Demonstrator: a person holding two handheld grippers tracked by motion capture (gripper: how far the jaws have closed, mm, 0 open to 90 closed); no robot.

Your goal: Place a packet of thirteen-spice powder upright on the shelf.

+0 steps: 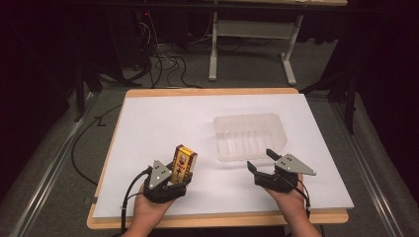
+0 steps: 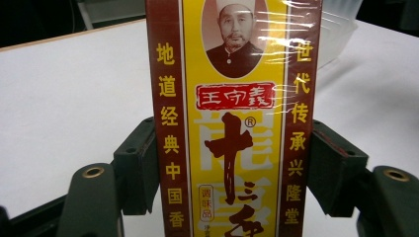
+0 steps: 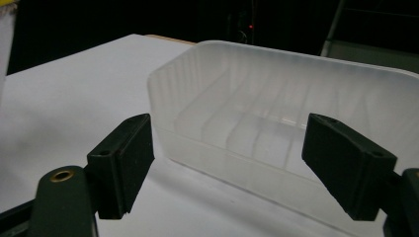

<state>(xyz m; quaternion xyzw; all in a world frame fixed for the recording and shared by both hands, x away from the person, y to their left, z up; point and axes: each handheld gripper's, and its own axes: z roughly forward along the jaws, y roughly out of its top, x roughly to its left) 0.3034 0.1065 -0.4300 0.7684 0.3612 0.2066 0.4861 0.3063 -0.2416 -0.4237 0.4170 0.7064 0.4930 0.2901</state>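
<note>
The yellow-and-red spice box [image 1: 184, 163] stands upright, clamped in the left tool [image 1: 174, 183] at the tabletop's [image 1: 163, 118] seven o'clock. At four o'clock, the right tool [image 1: 262, 160] gapes apart, empty, just beside the clear plastic tub [image 1: 249, 134].

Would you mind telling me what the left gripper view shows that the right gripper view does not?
Left gripper view: the yellow and red seasoning box, wrapped in clear film, upright and clamped in the left hand-held gripper, with Chinese lettering and a portrait on its front.

Right gripper view: the ribbed inside of the clear plastic container, just ahead of the right hand-held gripper, whose jaws stand open with nothing between them.

Both: the white table sheet and dark surroundings.
</note>
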